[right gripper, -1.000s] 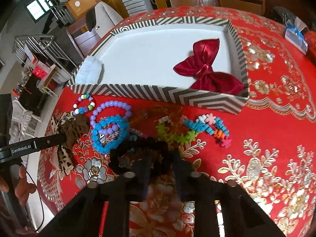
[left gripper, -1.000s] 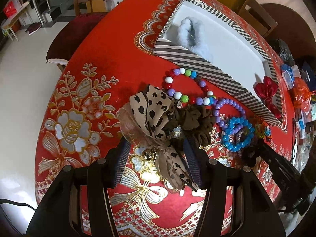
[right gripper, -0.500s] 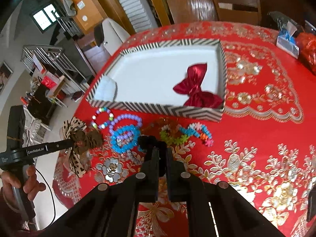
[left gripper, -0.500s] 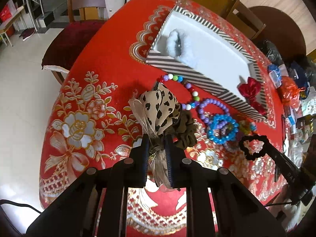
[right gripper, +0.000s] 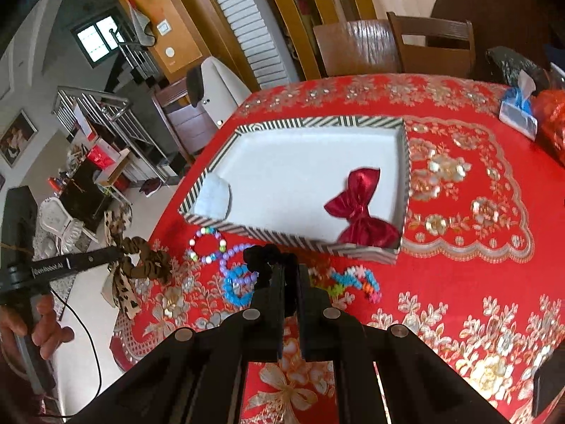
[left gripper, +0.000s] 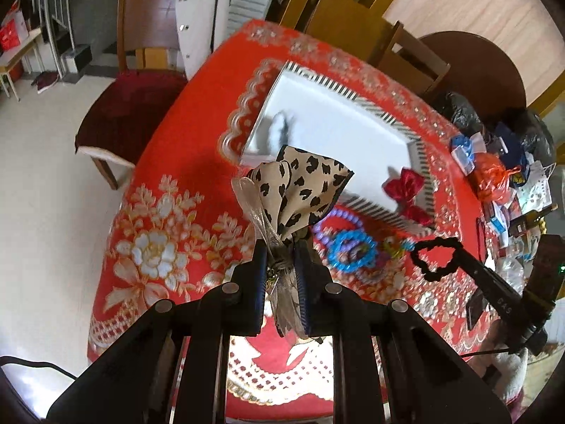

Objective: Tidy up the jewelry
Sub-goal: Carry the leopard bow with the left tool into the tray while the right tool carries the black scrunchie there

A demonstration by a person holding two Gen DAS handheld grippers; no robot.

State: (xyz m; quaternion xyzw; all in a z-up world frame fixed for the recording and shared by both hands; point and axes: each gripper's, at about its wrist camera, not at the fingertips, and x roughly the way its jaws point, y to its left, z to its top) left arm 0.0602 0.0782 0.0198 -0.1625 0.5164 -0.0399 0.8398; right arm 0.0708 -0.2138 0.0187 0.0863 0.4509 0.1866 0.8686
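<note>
Item 1, at your left: your left gripper [left gripper: 280, 265] is clamping the leopard-print bow [left gripper: 303, 187] by its knot, jaws nearly together, so the loops are fanning out above the fingers and the tails are dangling clear of the red tablecloth [left gripper: 169, 183].

Item 2, centre: the striped tray [right gripper: 405, 190] is sitting open toward you, likely as the collecting place; it is already holding the white fluffy piece [right gripper: 213, 198] in 1 corner and the red satin bow [right gripper: 356, 205] in the opposite one.

Item 3, in front of the tray: beaded bracelets [right gripper: 236, 277] are lying loose on the cloth, not yet sorted.

Item 4, at your right: your right gripper [right gripper: 291, 279] is pinching the black scrunchie [left gripper: 436, 256] by its rim, jaws fully closed, leaving the ring hanging free.
</note>
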